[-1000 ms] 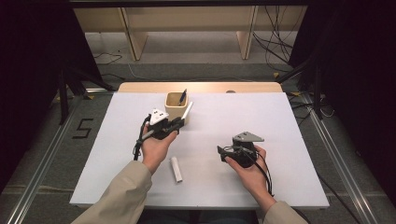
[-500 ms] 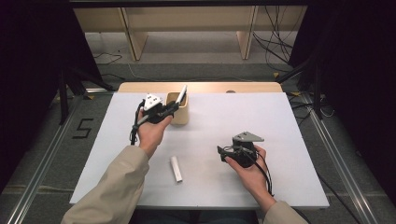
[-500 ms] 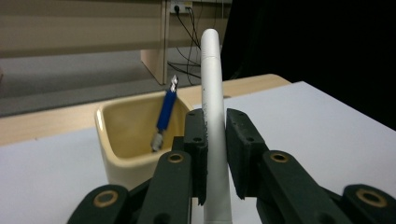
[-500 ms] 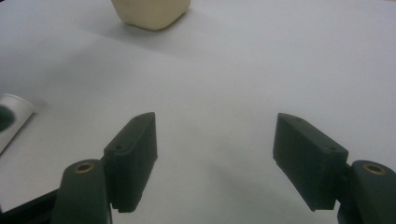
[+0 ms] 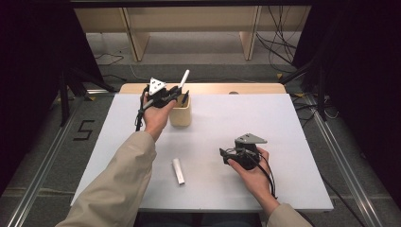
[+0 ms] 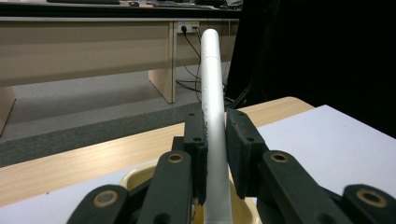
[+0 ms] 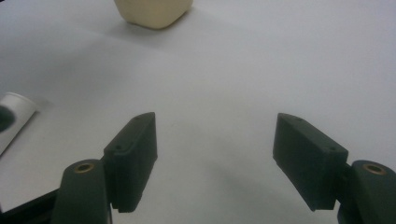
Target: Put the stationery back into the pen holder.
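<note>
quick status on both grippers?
Left gripper: shut on the white pen, above the beige cup.
Right gripper: open, holding nothing, over the table.

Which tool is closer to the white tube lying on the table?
Right. The right tool sits just beside the tube; the left tool is farther back over the cup.

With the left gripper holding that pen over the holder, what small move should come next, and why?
Probably lower it: the left gripper is shut on the white cylindrical pen, whose lower end sits above the open mouth of the beige square-sided holder, tip still raised.
</note>
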Action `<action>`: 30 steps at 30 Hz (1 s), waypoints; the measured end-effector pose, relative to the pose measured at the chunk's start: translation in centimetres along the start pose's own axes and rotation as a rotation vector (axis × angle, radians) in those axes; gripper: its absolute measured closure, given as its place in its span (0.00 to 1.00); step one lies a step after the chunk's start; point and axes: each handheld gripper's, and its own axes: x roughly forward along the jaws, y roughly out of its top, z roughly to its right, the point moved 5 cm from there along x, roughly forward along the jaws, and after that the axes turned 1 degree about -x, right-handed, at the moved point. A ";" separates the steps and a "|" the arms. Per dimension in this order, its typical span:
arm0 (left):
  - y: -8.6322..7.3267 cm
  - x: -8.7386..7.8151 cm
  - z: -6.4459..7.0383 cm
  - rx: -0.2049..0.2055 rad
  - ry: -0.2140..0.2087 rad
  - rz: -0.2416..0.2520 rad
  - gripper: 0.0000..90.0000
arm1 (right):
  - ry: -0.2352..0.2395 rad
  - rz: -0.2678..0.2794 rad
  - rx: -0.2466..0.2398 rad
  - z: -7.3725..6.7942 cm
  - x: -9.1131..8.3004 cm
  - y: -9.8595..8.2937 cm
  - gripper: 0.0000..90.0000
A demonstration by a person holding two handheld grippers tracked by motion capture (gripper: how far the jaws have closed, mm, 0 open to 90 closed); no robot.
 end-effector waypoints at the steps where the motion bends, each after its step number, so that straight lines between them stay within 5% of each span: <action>1: 0.0 0.2 -0.1 -0.004 -0.001 0.004 0.87 | 0.001 -0.001 0.001 0.0 0.0 0.0 0.35; 30: -1.5 2.6 -1.2 0.078 0.012 -0.023 0.87 | 0.013 -0.007 -0.006 -0.3 0.1 -0.1 0.35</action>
